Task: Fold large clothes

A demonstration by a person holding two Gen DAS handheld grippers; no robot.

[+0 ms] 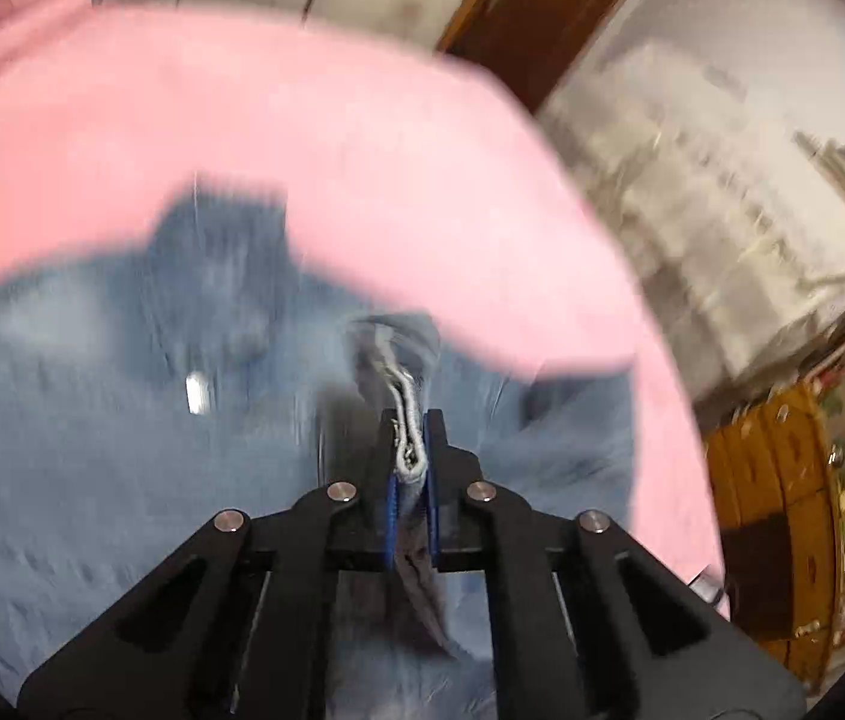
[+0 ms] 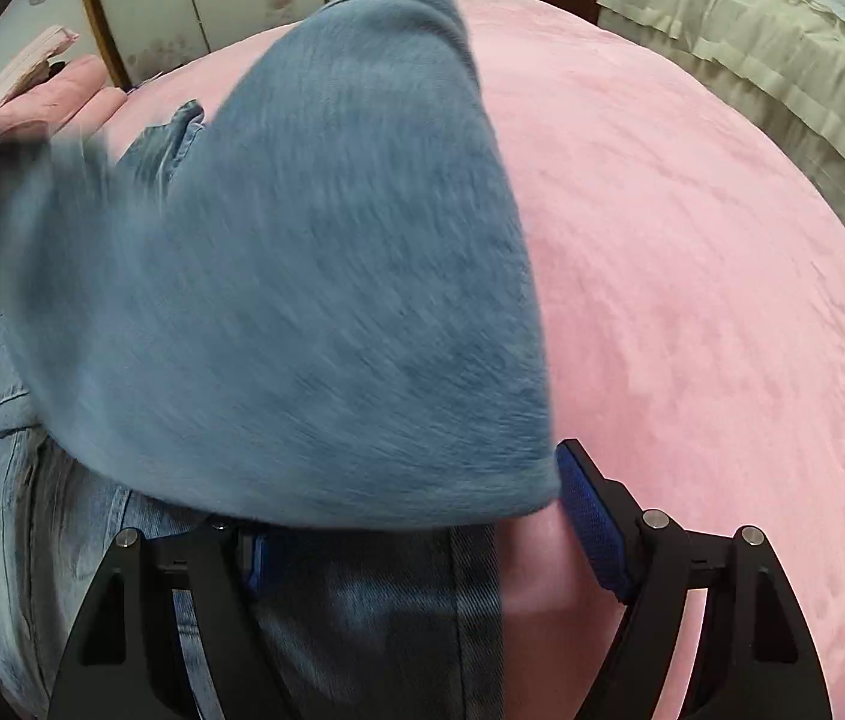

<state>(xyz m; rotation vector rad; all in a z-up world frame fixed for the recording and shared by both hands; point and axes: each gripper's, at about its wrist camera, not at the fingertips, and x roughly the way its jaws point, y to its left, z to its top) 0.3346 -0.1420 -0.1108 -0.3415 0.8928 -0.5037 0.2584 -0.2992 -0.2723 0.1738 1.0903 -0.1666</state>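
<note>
Denim garment (image 1: 92, 450) hem pinched in left tongs (image 1: 410, 456) — right tongs (image 2: 422, 534) spread wide.

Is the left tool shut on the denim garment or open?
Shut: the left tool pinches the denim garment's hem between its blue pads.
</note>
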